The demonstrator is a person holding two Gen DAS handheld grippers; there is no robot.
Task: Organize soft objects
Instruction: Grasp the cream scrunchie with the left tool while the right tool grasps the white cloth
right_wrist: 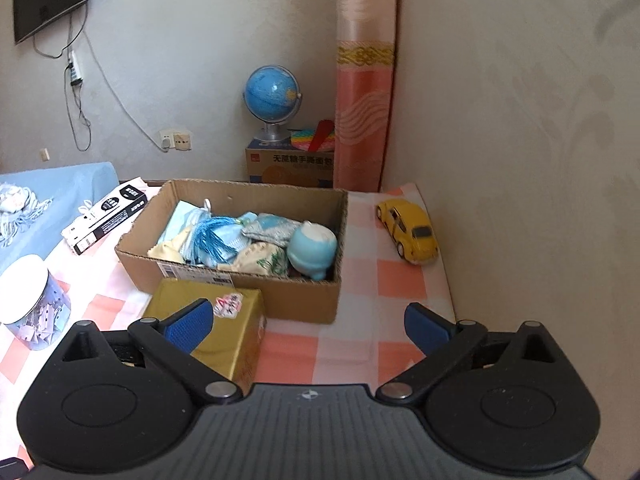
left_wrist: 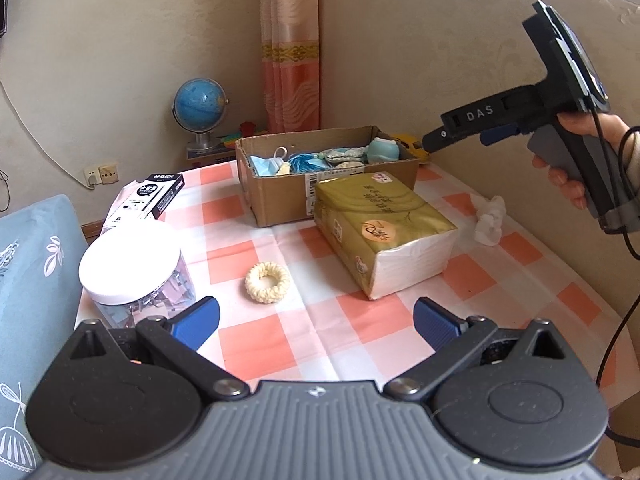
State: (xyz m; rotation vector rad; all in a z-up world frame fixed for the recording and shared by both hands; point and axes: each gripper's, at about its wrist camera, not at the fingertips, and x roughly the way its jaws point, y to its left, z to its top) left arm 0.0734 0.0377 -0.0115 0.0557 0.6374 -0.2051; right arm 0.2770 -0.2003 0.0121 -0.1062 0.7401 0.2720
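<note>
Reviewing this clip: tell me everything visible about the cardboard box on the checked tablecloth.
The cardboard box is a brown, shallow, open-topped corrugated carton bearing a white barcode label, sitting flat on the checked tablecloth. It holds soft items, including a pale blue plush toy and a blue tassel. The gold tissue pack stands against its front wall.

Tissue pack (left_wrist: 382, 236) before the box (left_wrist: 280, 200) — open cloth (left_wrist: 500, 280) rightward
</note>
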